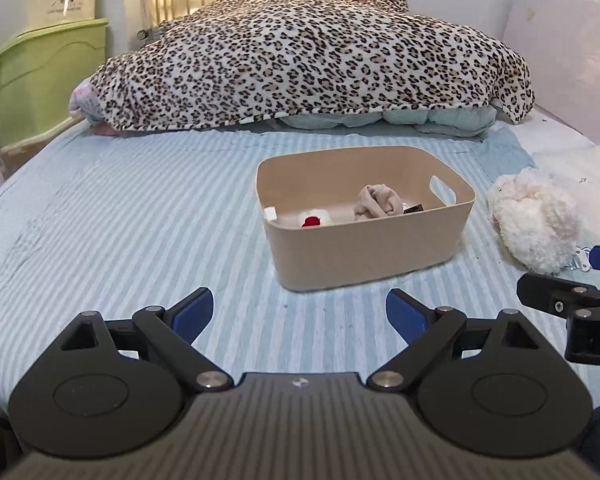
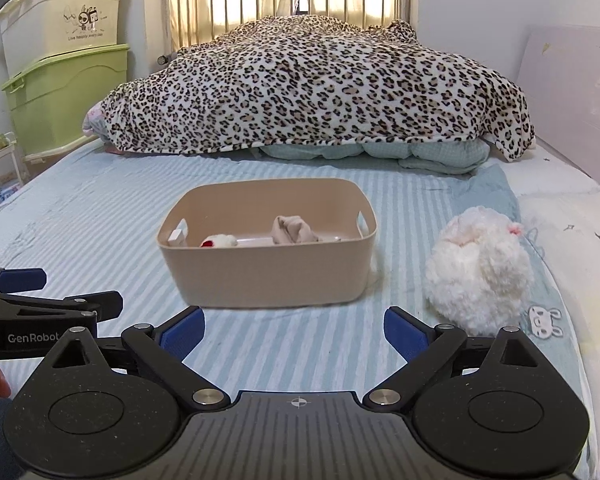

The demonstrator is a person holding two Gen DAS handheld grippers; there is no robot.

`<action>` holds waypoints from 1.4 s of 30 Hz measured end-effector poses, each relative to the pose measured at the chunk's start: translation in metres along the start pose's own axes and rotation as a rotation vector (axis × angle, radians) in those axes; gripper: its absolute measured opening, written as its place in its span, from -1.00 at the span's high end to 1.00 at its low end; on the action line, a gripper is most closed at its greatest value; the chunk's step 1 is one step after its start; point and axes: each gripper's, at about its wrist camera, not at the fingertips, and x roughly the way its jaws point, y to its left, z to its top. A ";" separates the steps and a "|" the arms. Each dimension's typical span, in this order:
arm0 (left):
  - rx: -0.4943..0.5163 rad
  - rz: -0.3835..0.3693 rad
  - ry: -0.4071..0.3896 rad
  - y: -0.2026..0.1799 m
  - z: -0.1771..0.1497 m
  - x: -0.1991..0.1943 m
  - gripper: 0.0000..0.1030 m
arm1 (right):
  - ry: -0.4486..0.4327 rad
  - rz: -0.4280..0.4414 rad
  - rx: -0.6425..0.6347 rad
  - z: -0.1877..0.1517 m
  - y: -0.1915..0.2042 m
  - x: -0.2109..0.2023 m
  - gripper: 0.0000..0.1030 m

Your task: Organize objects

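1. Beige bin (image 2: 268, 256) on the striped bed (image 2: 80, 232), straight ahead of both tools, already holding a rolled beige cloth (image 2: 294, 230) and a small white toy with a red patch (image 2: 220, 241).
2. Fluffy white plush (image 2: 478, 270) loose on the bed, just right of the bin and apart from it; likely the 1 thing left to put away.
3. Right tool (image 2: 292, 332) spread wide, empty, with the plush ahead and to its right, near the right finger.
4. Left tool (image 1: 300, 316) also spread wide and empty, with the plush (image 1: 534, 220) far off to its right, beyond the bin (image 1: 364, 220).
5. Right tool judged the nearer: swing right, close on the roundish plush, no clear long axis, then carry left into the bin.
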 end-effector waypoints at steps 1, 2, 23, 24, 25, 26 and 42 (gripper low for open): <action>-0.003 0.001 -0.001 0.001 -0.002 -0.004 -0.82 | -0.003 -0.001 -0.002 -0.002 0.000 -0.004 -0.90; -0.003 0.003 -0.003 0.001 -0.004 -0.008 -0.82 | -0.008 -0.004 -0.002 -0.005 0.001 -0.008 -0.90; 0.003 -0.020 -0.062 -0.007 -0.054 -0.074 -0.82 | -0.022 0.017 0.004 -0.048 0.005 -0.067 -0.91; 0.005 -0.027 -0.063 -0.008 -0.056 -0.076 -0.82 | -0.027 0.017 0.002 -0.048 0.005 -0.070 -0.91; 0.005 -0.032 -0.063 -0.009 -0.057 -0.078 -0.82 | -0.031 0.020 0.000 -0.049 0.005 -0.073 -0.91; 0.004 -0.037 -0.064 -0.009 -0.058 -0.079 -0.82 | -0.032 0.023 -0.002 -0.050 0.006 -0.076 -0.91; 0.026 -0.051 -0.119 -0.016 -0.057 -0.109 -0.82 | -0.031 0.006 -0.021 -0.061 0.009 -0.092 -0.93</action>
